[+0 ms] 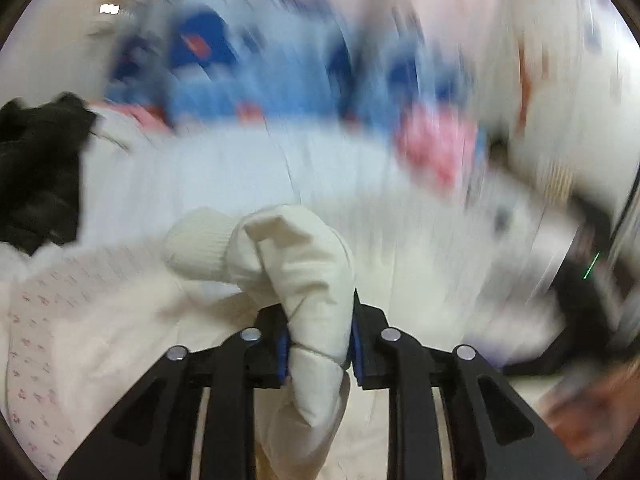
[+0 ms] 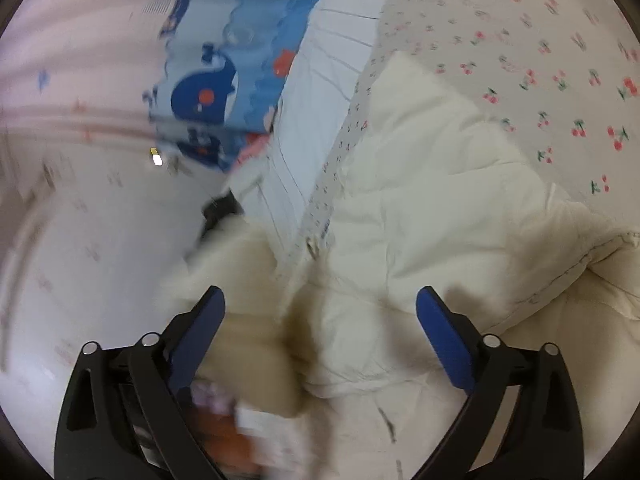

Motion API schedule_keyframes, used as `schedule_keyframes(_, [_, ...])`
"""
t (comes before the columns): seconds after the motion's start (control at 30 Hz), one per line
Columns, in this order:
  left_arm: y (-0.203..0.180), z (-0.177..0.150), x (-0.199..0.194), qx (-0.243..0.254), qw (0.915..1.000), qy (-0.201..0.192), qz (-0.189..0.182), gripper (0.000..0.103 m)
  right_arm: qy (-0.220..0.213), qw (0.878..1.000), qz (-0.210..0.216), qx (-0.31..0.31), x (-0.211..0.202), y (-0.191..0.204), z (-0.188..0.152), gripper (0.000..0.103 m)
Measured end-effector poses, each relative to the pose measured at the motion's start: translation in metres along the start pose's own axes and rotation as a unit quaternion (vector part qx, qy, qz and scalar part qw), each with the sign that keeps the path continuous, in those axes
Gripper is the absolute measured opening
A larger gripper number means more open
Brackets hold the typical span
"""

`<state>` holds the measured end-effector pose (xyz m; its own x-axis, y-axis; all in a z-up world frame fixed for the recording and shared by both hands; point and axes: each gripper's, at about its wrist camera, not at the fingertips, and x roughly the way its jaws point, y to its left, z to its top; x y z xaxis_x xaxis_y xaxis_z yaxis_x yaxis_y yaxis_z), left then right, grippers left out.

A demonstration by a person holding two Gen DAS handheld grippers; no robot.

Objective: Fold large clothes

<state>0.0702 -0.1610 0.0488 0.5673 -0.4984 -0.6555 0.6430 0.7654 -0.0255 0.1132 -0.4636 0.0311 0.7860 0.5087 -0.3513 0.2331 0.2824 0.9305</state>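
Wide-apart tool (image 2: pixel 320 320) above cream garment (image 2: pixel 420 208)

We see our left tongs (image 1: pixel 318 344) as 2 black, flat-sided fingers with long cut-out slots. 4 round silver rivets cap the linkage bars, and blue pads (image 1: pixel 282 354) line the inner faces. Our right tongs (image 2: pixel 320 312) are the same build: black slotted arms, 4 silver rivets, and long blue pads (image 2: pixel 444 340) tapering toward the tips.

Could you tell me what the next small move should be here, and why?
Probably bring the open right gripper down onto the cream padded garment and close on a fold. The left gripper is already clamped on a cuffed sleeve, while the rest lies unheld on the cherry-print sheet.
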Motion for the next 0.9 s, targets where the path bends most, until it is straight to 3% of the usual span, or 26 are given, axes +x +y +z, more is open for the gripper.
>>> schedule_keyframes(0.03, [-0.018, -0.013, 0.020, 0.048, 0.9982, 0.026, 0.025, 0.037, 0.001, 1.000, 0.007, 0.020, -0.002, -0.008, 0.004, 0.094])
schedule_keyframes(0.07, [-0.049, -0.035, 0.035, 0.133, 0.9872, 0.031, 0.082, 0.052, 0.003, 1.000, 0.010, 0.028, -0.003, -0.011, 0.006, 0.094])
schedule_keyframes(0.1, [-0.070, -0.052, 0.041, 0.204, 0.9697, 0.019, 0.134, 0.063, 0.008, 0.999, 0.014, 0.039, -0.003, -0.015, 0.010, 0.094])
schedule_keyframes(0.17, [-0.106, -0.078, 0.043, 0.313, 0.9277, -0.003, 0.203, 0.065, 0.014, 0.999, 0.019, 0.048, -0.003, -0.019, 0.014, 0.095])
schedule_keyframes(0.33, [-0.131, -0.100, 0.013, 0.418, 0.8791, -0.037, 0.226, 0.070, 0.036, 0.999, 0.015, 0.023, 0.005, -0.007, 0.016, 0.095])
schedule_keyframes(0.4, [-0.136, -0.110, -0.002, 0.463, 0.8537, -0.056, 0.231, 0.073, 0.045, 0.999, 0.006, -0.010, 0.008, 0.007, 0.015, 0.095])
schedule_keyframes(0.47, [-0.130, -0.124, -0.011, 0.488, 0.8406, -0.061, 0.227, 0.073, 0.054, 0.998, -0.002, -0.033, 0.009, 0.015, 0.011, 0.095])
schedule_keyframes(0.53, [-0.128, -0.129, -0.021, 0.498, 0.8367, -0.063, 0.219, 0.073, 0.066, 0.996, 0.000, -0.051, 0.009, 0.022, 0.007, 0.096])
schedule_keyframes(0.57, [-0.122, -0.129, -0.028, 0.486, 0.8460, -0.057, 0.211, 0.073, 0.075, 0.995, 0.000, -0.062, 0.010, 0.025, 0.003, 0.096])
schedule_keyframes(0.63, [-0.104, -0.115, -0.040, 0.417, 0.8904, -0.048, 0.175, 0.073, 0.066, 0.995, -0.007, -0.071, 0.008, 0.028, 0.000, 0.096])
schedule_keyframes(0.7, [-0.065, -0.079, -0.056, 0.247, 0.9642, -0.034, 0.090, 0.077, 0.059, 0.996, -0.007, -0.069, 0.006, 0.029, 0.000, 0.096])
schedule_keyframes(0.73, [-0.046, -0.067, -0.056, 0.182, 0.9813, -0.029, 0.056, 0.077, 0.057, 0.996, -0.006, -0.067, 0.005, 0.029, 0.000, 0.096])
schedule_keyframes(0.77, [-0.026, -0.048, -0.053, 0.099, 0.9948, -0.025, 0.010, 0.077, 0.054, 0.996, -0.007, -0.065, 0.004, 0.029, 0.000, 0.096])
schedule_keyframes(0.8, [-0.014, -0.036, -0.050, 0.050, 0.9981, -0.025, -0.027, 0.077, 0.050, 0.997, -0.009, -0.062, 0.002, 0.027, 0.001, 0.096])
schedule_keyframes(0.9, [0.007, -0.003, -0.016, -0.077, 0.9897, 0.000, -0.121, 0.078, 0.037, 0.998, -0.008, -0.048, -0.004, 0.021, 0.005, 0.096])
